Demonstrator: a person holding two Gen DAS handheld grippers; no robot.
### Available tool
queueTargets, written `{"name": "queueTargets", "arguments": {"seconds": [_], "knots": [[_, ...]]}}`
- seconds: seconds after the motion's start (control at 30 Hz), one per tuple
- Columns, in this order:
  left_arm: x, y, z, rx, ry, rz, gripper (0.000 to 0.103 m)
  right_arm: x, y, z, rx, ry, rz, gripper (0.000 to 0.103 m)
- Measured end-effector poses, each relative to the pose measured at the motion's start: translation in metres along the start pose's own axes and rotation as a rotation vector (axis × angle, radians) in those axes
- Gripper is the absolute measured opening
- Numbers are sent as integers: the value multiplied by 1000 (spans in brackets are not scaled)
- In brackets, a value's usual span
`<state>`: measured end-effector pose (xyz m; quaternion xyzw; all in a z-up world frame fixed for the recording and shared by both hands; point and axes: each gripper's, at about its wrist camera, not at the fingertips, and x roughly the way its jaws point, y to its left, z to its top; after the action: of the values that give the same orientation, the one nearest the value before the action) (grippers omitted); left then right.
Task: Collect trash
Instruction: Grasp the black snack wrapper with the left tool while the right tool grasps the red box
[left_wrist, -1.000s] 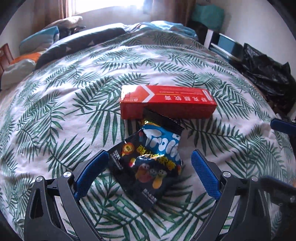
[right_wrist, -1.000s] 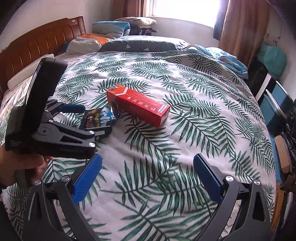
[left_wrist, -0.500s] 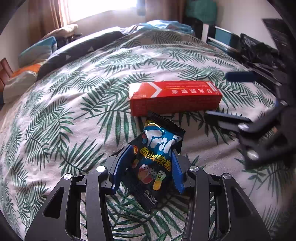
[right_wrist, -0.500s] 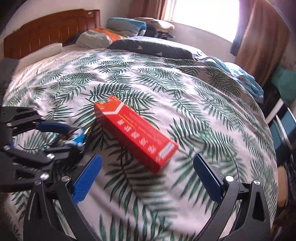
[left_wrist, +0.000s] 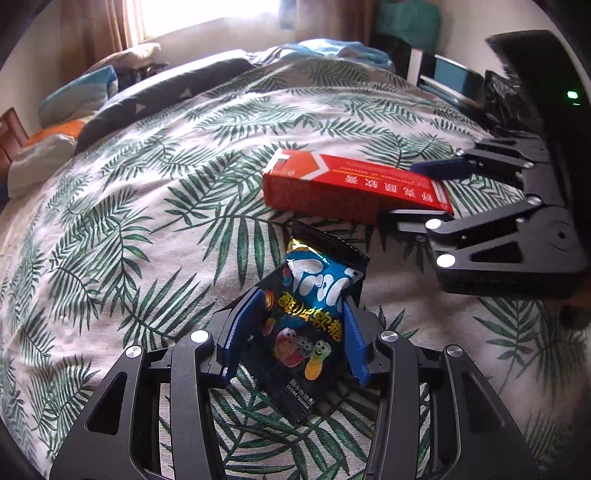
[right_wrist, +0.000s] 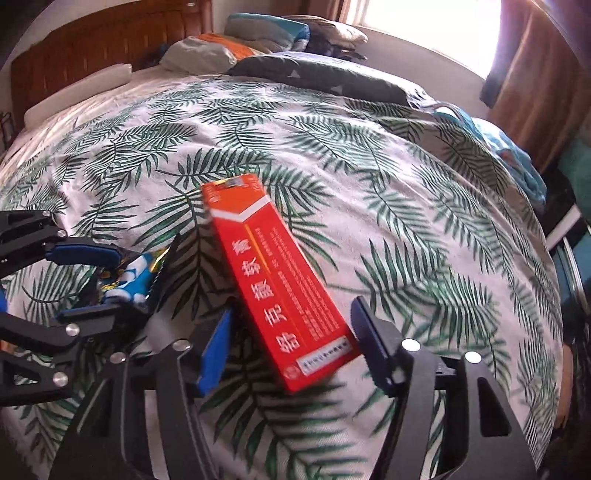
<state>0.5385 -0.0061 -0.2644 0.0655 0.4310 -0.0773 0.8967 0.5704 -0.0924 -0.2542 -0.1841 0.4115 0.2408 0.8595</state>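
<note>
- Candy bag (left_wrist: 310, 332) on leaf-print bedspread (left_wrist: 129, 221), left gripper (left_wrist: 295, 332) clenched on it, pads pressing both sides.
- Right gripper (right_wrist: 291, 347) jaws just closing w/ red box (right_wrist: 273, 280) end betw. them; contact unclear.

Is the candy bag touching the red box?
Apart. The left wrist view shows leaf-print bedspread between the candy bag and the red box.

Bedspread (left_wrist: 155, 206) white with green palm-leaf print. Box (right_wrist: 284, 295) red with white stripe, gold lettering. Snack bag (left_wrist: 310, 332) black and blue, bright cartoon worms. Headboard (right_wrist: 92, 44), upper left, brown wood.
</note>
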Motion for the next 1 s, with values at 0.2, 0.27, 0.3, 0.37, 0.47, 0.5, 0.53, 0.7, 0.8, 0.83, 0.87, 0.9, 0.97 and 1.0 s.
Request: {"name": "queueTargets", "arguments": {"seconds": [0.2, 0.27, 0.3, 0.37, 0.47, 0.5, 0.53, 0.7, 0.8, 0.83, 0.87, 0.9, 0.97, 1.0], "knots": [[1, 2, 1, -28, 2, 4, 47, -24, 11, -15, 85, 48, 84, 45], [1, 2, 0, -31, 1, 8, 48, -26, 17, -15, 68, 44, 61, 45], [1, 2, 0, -31, 0, 11, 48, -24, 17, -14, 63, 42, 43, 49], [2, 1, 0, -27, 0, 15, 49, -15, 15, -9, 76, 49, 29, 53], [3, 1, 1, -30, 0, 14, 51, -2, 11, -3, 110, 51, 26, 53], [3, 2, 1, -33, -1, 11, 51, 2, 10, -3, 122, 52, 26, 53], [3, 2, 1, -35, -3, 8, 51, 5, 8, -3, 139, 52, 33, 50], [4, 2, 3, -32, -12, 1, 44, 6, 9, -5, 173, 30, 20, 41], [3, -4, 4, 0, -11, 2, 27, 1, 13, -8, 162, 19, 8, 41], [3, -6, 4, 7, -14, 12, 27, 0, 14, -9, 159, 20, 7, 41], [2, -7, 4, 8, -13, 13, 27, -1, 16, -11, 157, 20, 6, 41], [2, -6, 3, 4, -14, 11, 27, -3, 16, -13, 160, 19, 9, 41], [-1, -4, 3, -7, -21, 6, 25, -8, 15, -16, 174, 13, 25, 41], [-2, -4, 2, -8, -22, 8, 24, -11, 15, -18, 177, 8, 23, 41]]}}
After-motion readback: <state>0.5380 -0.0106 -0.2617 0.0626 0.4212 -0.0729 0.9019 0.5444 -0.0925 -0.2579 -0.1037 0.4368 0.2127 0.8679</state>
